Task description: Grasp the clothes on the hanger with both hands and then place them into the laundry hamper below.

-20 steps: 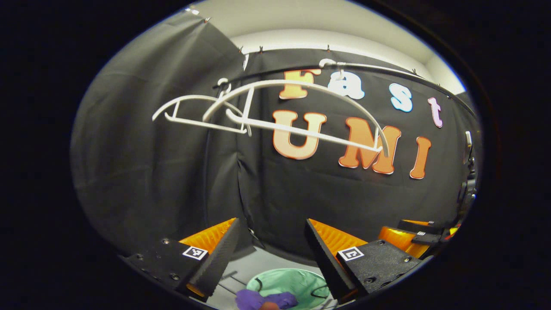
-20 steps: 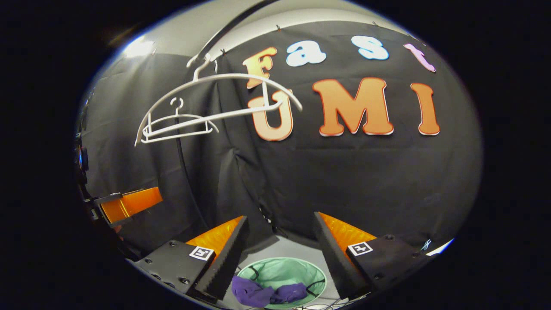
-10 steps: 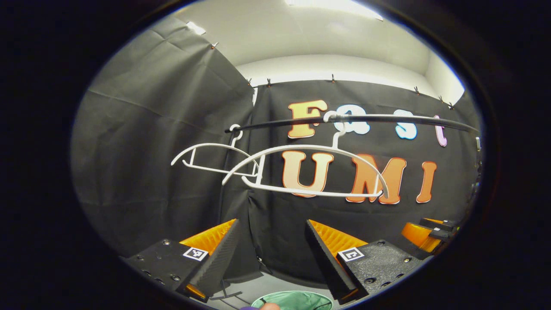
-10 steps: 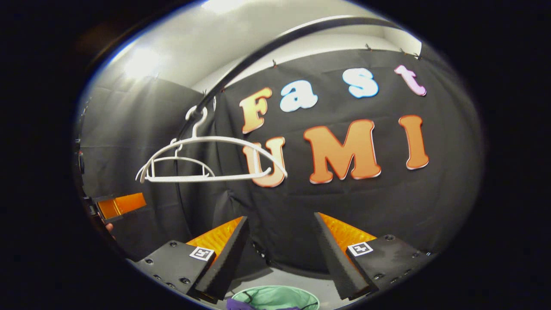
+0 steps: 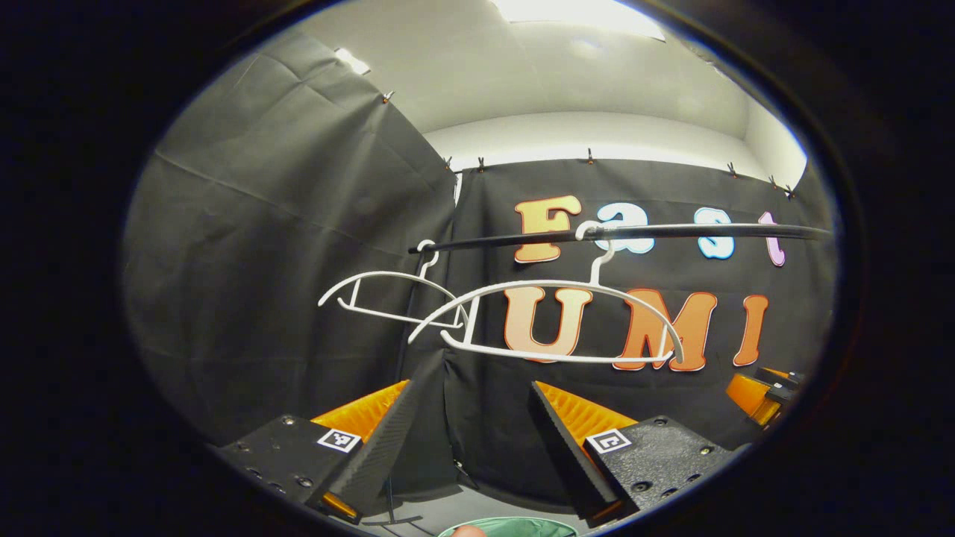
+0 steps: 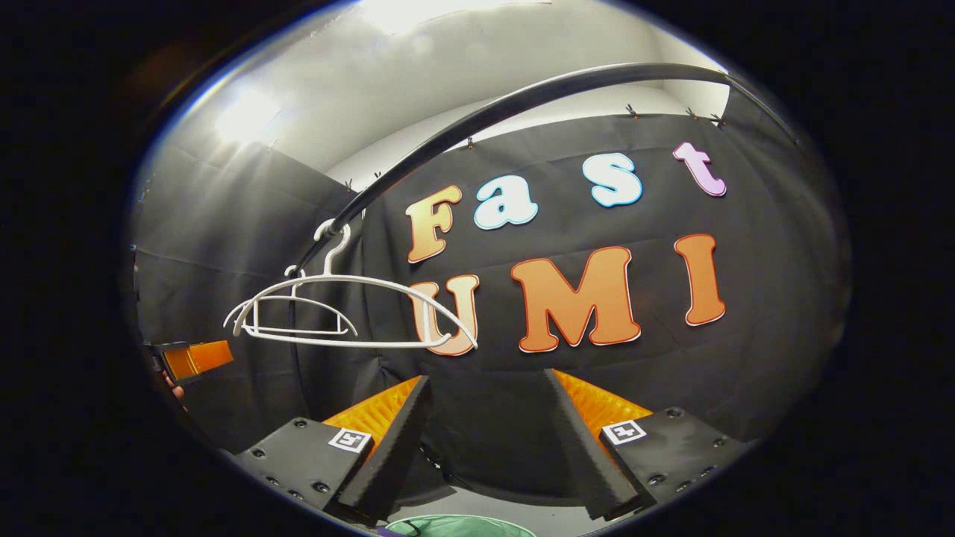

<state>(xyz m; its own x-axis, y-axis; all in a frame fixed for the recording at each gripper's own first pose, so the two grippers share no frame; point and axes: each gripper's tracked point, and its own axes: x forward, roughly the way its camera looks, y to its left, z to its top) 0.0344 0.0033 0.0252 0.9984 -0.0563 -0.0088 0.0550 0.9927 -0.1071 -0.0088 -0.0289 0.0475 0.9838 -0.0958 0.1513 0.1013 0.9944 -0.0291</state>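
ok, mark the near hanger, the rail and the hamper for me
near hanger (image 5: 567,356): left gripper view, on its bottom bar.
rail (image 6: 477,123): right gripper view, on the middle of the dark curved bar.
hamper (image 5: 522,527): left gripper view, on the green rim at the bottom edge.

Both views tilt upward from low, sharing hangers (image 5: 552,321) and rail (image 6: 522,104).

white hangers (image 5: 552,321), black rail (image 6: 522,104), green hamper (image 5: 515,528).

Right gripper (image 6: 485,440): jaws apart, empty.
Two bare hangers (image 6: 351,309) on the rail (image 6: 477,123); hamper (image 6: 462,526) rim below.
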